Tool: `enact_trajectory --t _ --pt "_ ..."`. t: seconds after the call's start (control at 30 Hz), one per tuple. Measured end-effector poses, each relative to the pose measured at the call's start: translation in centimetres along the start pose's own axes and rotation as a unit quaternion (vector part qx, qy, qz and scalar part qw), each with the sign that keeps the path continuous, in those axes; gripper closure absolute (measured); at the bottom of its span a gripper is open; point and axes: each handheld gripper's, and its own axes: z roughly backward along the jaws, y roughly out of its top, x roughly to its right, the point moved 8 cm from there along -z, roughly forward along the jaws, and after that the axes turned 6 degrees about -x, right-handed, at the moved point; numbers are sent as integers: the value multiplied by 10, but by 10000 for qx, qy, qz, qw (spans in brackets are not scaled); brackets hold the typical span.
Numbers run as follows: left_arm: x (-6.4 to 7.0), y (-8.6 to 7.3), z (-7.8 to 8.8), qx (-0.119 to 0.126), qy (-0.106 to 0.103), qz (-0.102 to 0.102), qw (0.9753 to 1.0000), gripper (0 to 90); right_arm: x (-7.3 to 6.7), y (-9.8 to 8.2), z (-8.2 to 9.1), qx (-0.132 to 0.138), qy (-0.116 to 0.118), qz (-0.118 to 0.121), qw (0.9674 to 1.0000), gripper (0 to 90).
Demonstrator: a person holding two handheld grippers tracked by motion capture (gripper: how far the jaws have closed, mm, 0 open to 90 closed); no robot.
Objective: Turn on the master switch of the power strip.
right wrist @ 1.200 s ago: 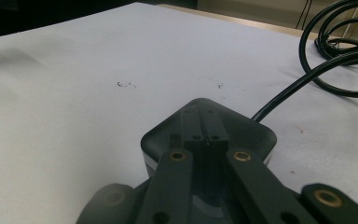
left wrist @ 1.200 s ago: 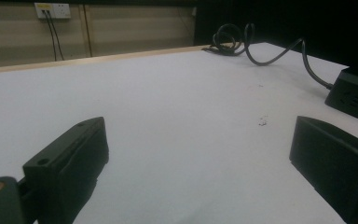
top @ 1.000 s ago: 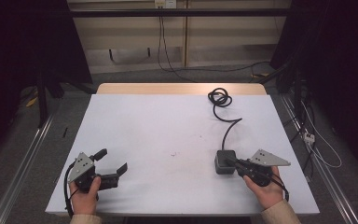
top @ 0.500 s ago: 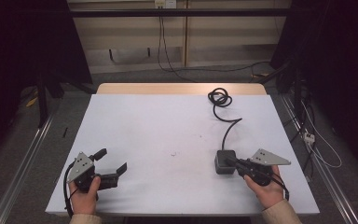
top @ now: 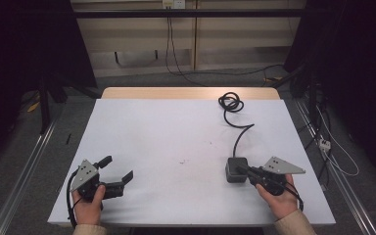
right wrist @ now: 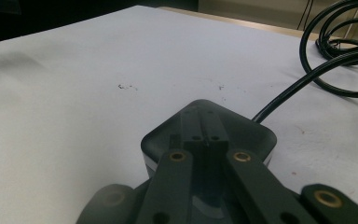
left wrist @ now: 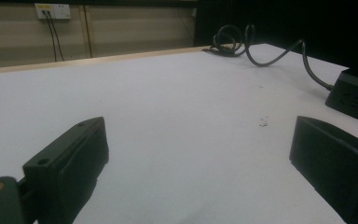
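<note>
From above, I saw a dark square box [top: 236, 169] near the table's [top: 176, 132] right front, its black cord [top: 233, 110] coiling toward the far edge. My right gripper [top: 245, 171] rested over it, jaws clenched together; my left gripper [top: 115, 170] sat released. The left gripper view showed the box [left wrist: 353, 95] far right. The right gripper view showed its rounded, glossy top [right wrist: 209, 128] beneath closed jaws.

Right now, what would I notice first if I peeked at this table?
Probably the black box near the right front of the white table, with its black cord curling away into a loop at the far edge. The right gripper sits right over that box, jaws closed together above its top. The left gripper rests at the left front with jaws wide apart and nothing between them.
</note>
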Motion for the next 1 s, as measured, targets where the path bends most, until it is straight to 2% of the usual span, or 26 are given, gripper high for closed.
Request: enact_trajectory --t 0.3,0.37,0.77,1.0 --pt "0 0 0 0 -2 -8 10000 43 0 0 0 30 -18 13 10000 900" --pt "-1 0 0 3 5 -16 10000 43 -1 1 1 45 68 14 10000 900" --pt "-1 1 1 22 12 -11 10000 43 0 1 1 61 -8 0 10000 900" --pt "-2 1 1 21 20 -5 10000 43 0 5 2 166 4 -40 9999 900"
